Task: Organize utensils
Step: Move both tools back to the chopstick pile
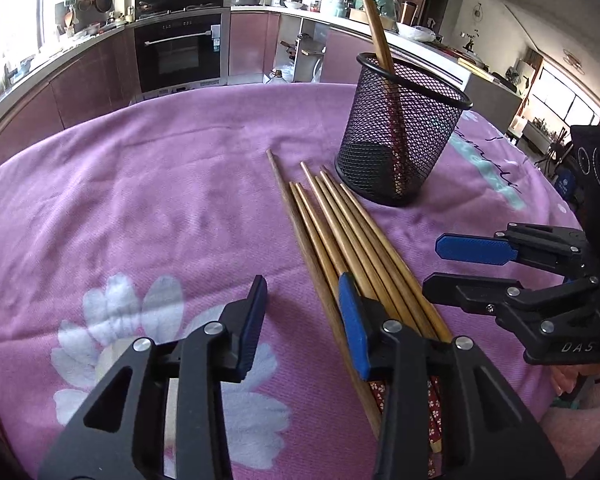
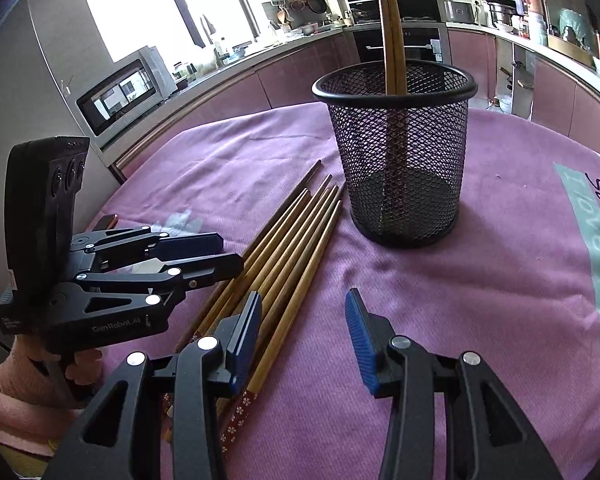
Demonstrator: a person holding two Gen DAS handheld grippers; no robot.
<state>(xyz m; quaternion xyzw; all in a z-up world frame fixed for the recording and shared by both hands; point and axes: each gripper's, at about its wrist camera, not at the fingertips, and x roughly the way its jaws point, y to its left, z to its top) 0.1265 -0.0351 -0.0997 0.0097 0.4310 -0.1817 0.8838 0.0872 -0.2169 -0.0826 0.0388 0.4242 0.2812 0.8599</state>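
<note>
A bundle of wooden chopsticks (image 1: 340,248) lies on the purple tablecloth (image 1: 160,200), just near-left of the black mesh holder (image 1: 400,128), where two chopsticks (image 2: 392,28) stand. The left gripper (image 1: 304,320) and right gripper (image 2: 304,344) both gape empty over the bundle.

Open purple cloth (image 1: 140,200) is offered left of the loose chopsticks (image 1: 340,240). Passage beyond them is blocked by the upright mesh cup (image 1: 400,132), two chopsticks (image 2: 390,20) projecting above its rim. The near side is flanked closely by both grippers.
</note>
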